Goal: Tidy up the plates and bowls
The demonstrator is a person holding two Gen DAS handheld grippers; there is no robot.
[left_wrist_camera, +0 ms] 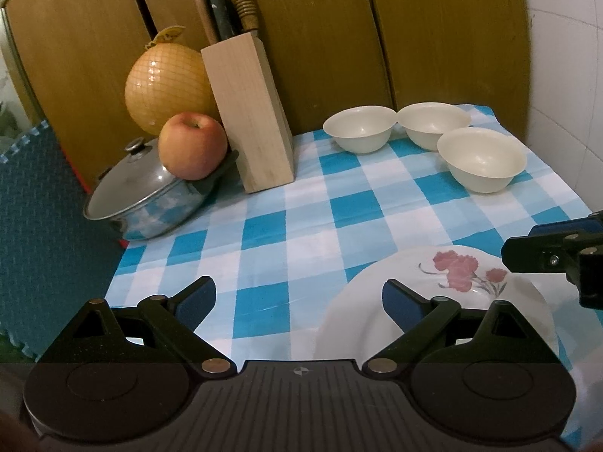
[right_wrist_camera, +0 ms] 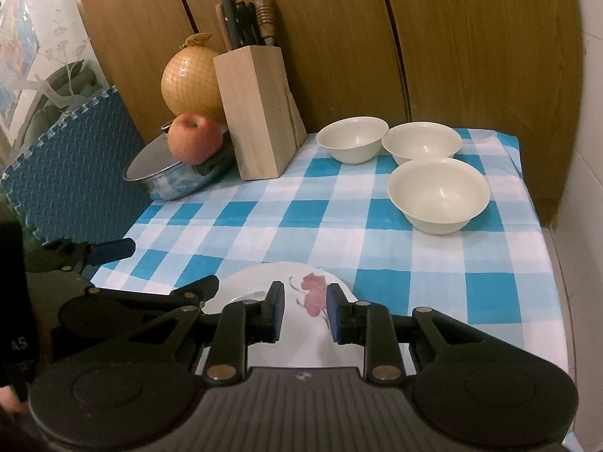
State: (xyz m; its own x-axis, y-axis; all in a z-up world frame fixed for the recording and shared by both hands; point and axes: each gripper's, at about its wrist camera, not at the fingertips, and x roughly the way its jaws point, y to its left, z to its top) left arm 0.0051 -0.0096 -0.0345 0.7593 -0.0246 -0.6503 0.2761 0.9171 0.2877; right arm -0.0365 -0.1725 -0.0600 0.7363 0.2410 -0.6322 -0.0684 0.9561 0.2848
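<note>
Plate (right_wrist_camera: 301,293) under both tools: right tool (right_wrist_camera: 304,310) narrow, left tool (left_wrist_camera: 299,299) wide.

This is a home kitchen. A counter (left_wrist_camera: 301,226) is spread with a blue-and-white checked cloth (left_wrist_camera: 264,248) and backed by brown wood-grain cabinet doors (left_wrist_camera: 320,37) and a white tiled wall (left_wrist_camera: 565,75). A pale wooden knife block (left_wrist_camera: 250,113) holding worn-handled knives stands at the back. Beside it sit a lidded steel cooking pot (left_wrist_camera: 150,196), a red-yellow apple (left_wrist_camera: 192,145) and a yellow pomelo in netting (left_wrist_camera: 162,86). Three plain cream bowls (left_wrist_camera: 478,160) and a white plate with a pink flower print (left_wrist_camera: 433,301) complete the domestic tableware.
</note>
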